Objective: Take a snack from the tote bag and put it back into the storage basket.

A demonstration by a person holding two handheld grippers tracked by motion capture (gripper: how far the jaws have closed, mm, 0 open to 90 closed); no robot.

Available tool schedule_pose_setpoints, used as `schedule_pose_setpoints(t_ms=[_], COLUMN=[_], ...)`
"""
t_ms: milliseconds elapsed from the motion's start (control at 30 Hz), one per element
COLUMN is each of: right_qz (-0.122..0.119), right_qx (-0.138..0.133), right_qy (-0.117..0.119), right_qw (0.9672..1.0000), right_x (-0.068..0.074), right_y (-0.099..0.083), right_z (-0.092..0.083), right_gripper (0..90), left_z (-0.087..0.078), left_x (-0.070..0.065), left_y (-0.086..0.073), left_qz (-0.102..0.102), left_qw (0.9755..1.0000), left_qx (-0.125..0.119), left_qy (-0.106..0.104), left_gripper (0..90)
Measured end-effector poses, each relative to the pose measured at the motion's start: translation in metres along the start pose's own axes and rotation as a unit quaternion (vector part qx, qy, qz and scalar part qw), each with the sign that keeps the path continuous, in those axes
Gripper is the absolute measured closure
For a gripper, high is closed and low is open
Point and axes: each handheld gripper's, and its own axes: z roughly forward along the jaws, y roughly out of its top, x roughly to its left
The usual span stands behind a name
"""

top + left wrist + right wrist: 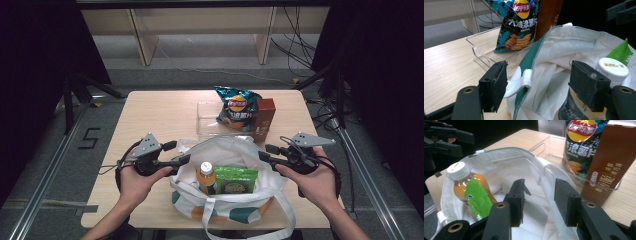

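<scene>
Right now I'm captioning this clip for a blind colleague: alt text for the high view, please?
Two hand-held grippers, left gripper and right gripper, flank a white tote bag holding an orange drink bottle and green packet; behind, a chip bag stands in a clear tray.

place: lab | signs: black curtains (30, 45), floor cables (295, 50), rail (45, 180)

bottle (205, 175) in bag (227, 150), left of packet (236, 180) | chips (236, 106), box (263, 118) in tray (206, 120) behind

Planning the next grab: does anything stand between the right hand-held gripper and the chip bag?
Partly. The tote bag's rim sits between the right hand-held gripper jaws, and the brown box stands beside the chip bag, in the clear tray.
</scene>
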Motion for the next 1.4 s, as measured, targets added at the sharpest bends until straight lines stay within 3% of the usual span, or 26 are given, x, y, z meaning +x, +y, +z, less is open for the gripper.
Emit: schedule_pose_setpoints(t_ms=[100,167,300,333,367,433,467,500,533,567,600,633,667,733,767,833,967,1067,1100,1200,1233,1267,1300,1333,1367,1400], right_qz=[0.008,-0.005,0.002,-0.002,-0.021,-0.022,-0.008,-0.031,-0.013,-0.013,-0.026,-0.012,-0.007,-0.021,-0.033,-0.038,-0.016,-0.043,-0.040,-0.044,-0.033,-0.054,-0.034,-0.060,-0.041,-0.045], right_qx=[0.010,0.013,0.027,0.028,0.029,0.034,0.037,0.038,0.044,0.040,0.047,0.049,0.055,0.059,0.059,0.067,0.091,0.091,0.094,0.096,0.103,0.099,0.101,0.099,0.107,0.109], right_qy=[0.012,0.027,0.042,0.048,0.056,0.061,0.052,0.063,0.062,0.067,0.059,0.073,0.069,0.082,0.078,0.090,0.096,0.102,0.093,0.093,0.090,0.090,0.094,0.093,0.097,0.097], right_qw=[0.9998,0.9995,0.9987,0.9984,0.9978,0.9973,0.9979,0.9968,0.9970,0.9968,0.9968,0.9961,0.9961,0.9946,0.9946,0.9930,0.9911,0.9897,0.9904,0.9900,0.9901,0.9895,0.9898,0.9889,0.9886,0.9883], right_x=[0.004,0.004,0.011,0.012,0.011,0.015,0.019,0.016,0.020,0.020,0.019,0.021,0.023,0.022,0.021,0.022,0.027,0.024,0.024,0.024,0.027,0.024,0.027,0.024,0.027,0.027], right_y=[-0.002,-0.004,-0.006,-0.006,-0.007,-0.007,-0.007,-0.008,-0.008,-0.008,-0.008,-0.009,-0.010,-0.012,-0.012,-0.014,-0.018,-0.020,-0.021,-0.022,-0.022,-0.022,-0.023,-0.024,-0.024,-0.025], right_z=[0.000,0.002,0.003,0.004,0.004,0.005,0.006,0.007,0.006,0.008,0.007,0.009,0.009,0.011,0.012,0.015,0.019,0.023,0.022,0.023,0.022,0.023,0.023,0.024,0.024,0.024], right_gripper=[60.4,60.2,59.3,59.0,58.6,57.7,57.4,57.1,56.7,56.6,56.1,55.4,54.7,53.0,52.5,50.6,50.0,52.1,53.5,56.3,57.0,57.8,58.8,59.6,61.3,63.1], left_z=[0.000,-0.001,-0.001,-0.002,-0.001,-0.002,-0.002,-0.003,-0.003,-0.003,-0.002,-0.002,-0.002,-0.001,-0.001,0.000,-0.001,-0.002,-0.002,-0.001,-0.001,-0.001,-0.001,-0.001,-0.001,-0.001], left_x=[0.000,0.000,-0.002,-0.003,-0.003,-0.004,-0.005,-0.005,-0.005,-0.005,-0.005,-0.005,-0.005,-0.005,-0.004,-0.004,-0.005,-0.005,-0.004,-0.004,-0.004,-0.004,-0.004,-0.004,-0.004,-0.004], left_y=[0.001,0.002,0.002,0.002,0.002,0.003,0.003,0.004,0.004,0.004,0.003,0.003,0.003,0.004,0.004,0.003,0.003,0.003,0.003,0.003,0.003,0.003,0.003,0.003,0.003,0.003], left_qz=[0.002,0.003,0.003,0.001,0.003,0.004,0.005,0.004,0.004,0.004,0.005,0.004,0.003,0.004,0.005,0.002,0.003,0.004,0.004,0.004,0.004,0.004,0.004,0.004,0.004,0.004], left_qw=[1.0000,1.0000,1.0000,1.0000,1.0000,1.0000,1.0000,1.0000,1.0000,1.0000,1.0000,1.0000,1.0000,1.0000,1.0000,1.0000,1.0000,1.0000,1.0000,1.0000,1.0000,1.0000,1.0000,1.0000,1.0000,1.0000], left_qx=[0.000,-0.002,-0.003,-0.002,-0.003,-0.002,-0.003,-0.003,-0.003,-0.003,-0.003,-0.003,-0.002,-0.002,-0.002,-0.004,-0.001,-0.001,-0.001,-0.001,0.000,0.001,0.000,0.001,0.000,0.000], left_qy=[0.000,0.000,0.002,0.002,-0.001,0.001,0.000,0.000,0.000,0.000,0.000,0.000,-0.001,-0.001,-0.001,-0.003,-0.001,0.000,0.000,0.001,0.001,0.001,0.001,0.001,0.001,0.001], left_gripper=[29.6,29.6,29.6,29.6,29.6,29.6,29.6,29.6,29.6,29.6,29.6,29.6,29.6,29.6,29.6,29.6,29.6,29.6,29.6,29.6,29.6,29.6,29.6,29.7,29.6,29.6])
